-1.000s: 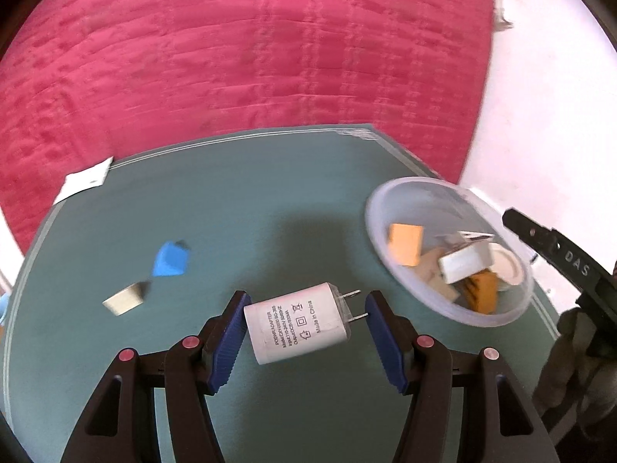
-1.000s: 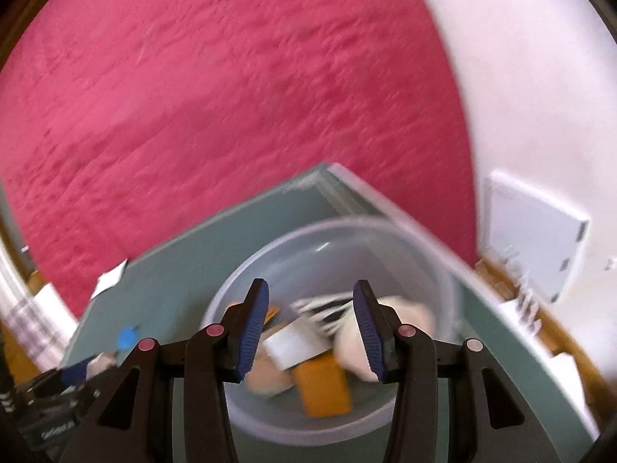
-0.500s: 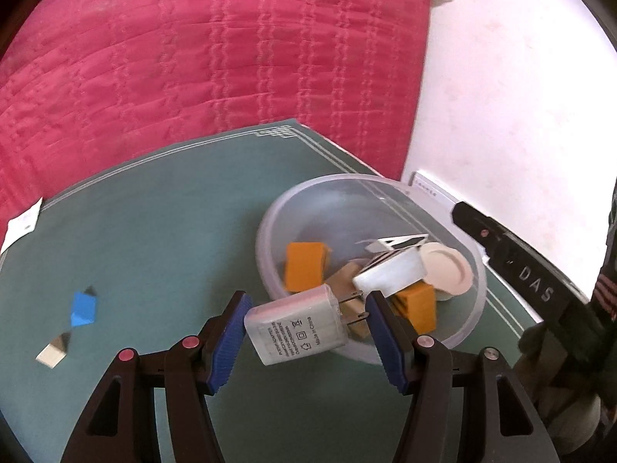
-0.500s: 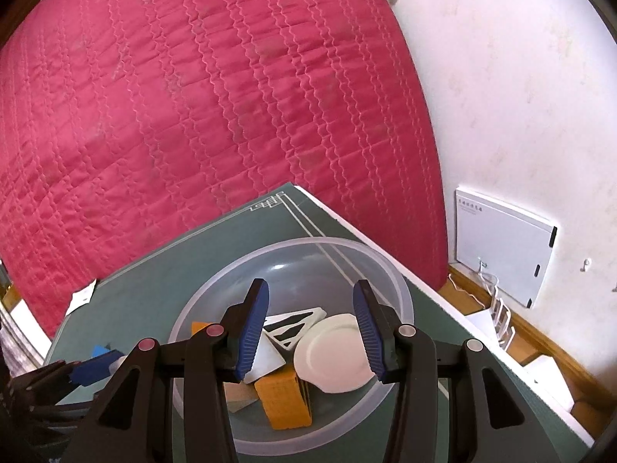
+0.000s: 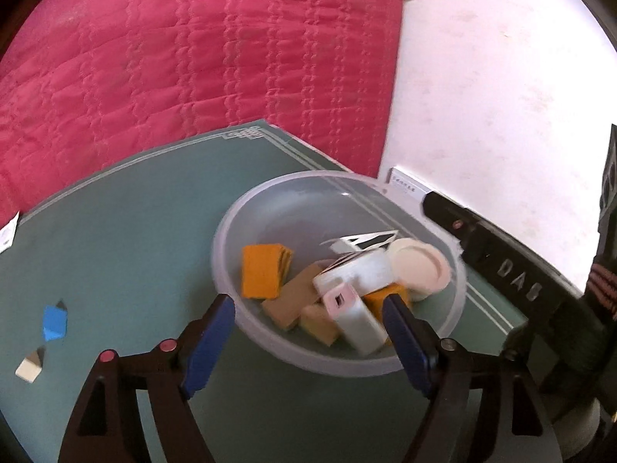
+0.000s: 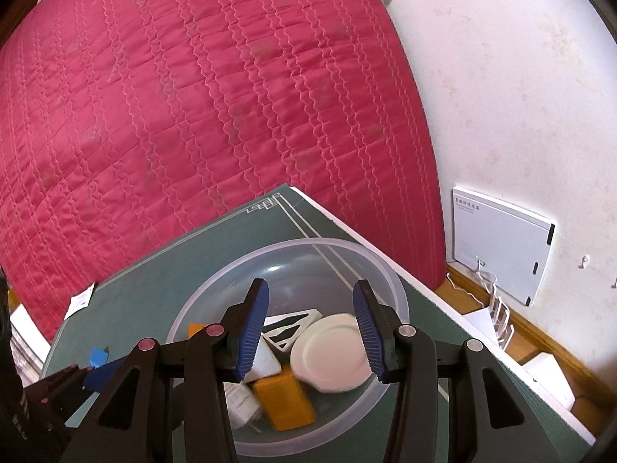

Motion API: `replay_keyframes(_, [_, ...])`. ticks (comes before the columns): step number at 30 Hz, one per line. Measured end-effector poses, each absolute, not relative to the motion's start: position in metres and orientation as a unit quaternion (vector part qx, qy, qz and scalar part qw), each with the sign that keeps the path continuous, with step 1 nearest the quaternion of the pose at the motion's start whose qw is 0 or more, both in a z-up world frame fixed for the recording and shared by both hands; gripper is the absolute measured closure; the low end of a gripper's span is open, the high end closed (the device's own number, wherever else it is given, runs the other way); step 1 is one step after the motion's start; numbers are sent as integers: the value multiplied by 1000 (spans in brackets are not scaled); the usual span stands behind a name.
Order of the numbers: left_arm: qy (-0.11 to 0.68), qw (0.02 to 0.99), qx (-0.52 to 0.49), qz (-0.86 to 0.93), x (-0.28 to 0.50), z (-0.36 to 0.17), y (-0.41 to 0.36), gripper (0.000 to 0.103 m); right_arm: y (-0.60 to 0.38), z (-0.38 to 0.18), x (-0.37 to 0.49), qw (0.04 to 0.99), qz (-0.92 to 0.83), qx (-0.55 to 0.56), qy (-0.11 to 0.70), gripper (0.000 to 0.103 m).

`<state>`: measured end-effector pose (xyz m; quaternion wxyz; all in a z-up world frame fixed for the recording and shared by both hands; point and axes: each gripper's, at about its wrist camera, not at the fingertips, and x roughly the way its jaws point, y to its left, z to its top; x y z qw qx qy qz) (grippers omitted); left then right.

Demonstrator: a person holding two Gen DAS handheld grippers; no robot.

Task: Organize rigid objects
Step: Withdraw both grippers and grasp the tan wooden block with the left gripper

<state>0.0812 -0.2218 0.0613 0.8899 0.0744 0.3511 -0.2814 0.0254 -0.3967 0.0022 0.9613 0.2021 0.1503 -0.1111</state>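
Note:
A clear plastic bowl stands on the green mat. My left gripper hovers over the bowl's near rim and its jaws are opening. The white plug charger is free of the pads, blurred, among the things in the bowl. Those are orange blocks, tan blocks, a white box and a round white lid. My right gripper stands open and empty above the same bowl, from its right side. A blue block and a small beige block lie on the mat to the left.
A red quilt fills the space behind the mat. A white paper slip lies at the mat's left edge. A white panel leans on the wall at the right, with wires below. The right gripper's black body sits close beside the bowl.
My left gripper carried the charger right, over the bowl, then spread its jaws; the charger fell in. The right gripper stayed still over the bowl.

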Motion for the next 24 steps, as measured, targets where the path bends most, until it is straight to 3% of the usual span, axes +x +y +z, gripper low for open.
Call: replay_keyframes(24, [351, 913, 59, -200, 82, 59, -174, 20, -383, 2, 27, 967, -96, 176, 157, 55])
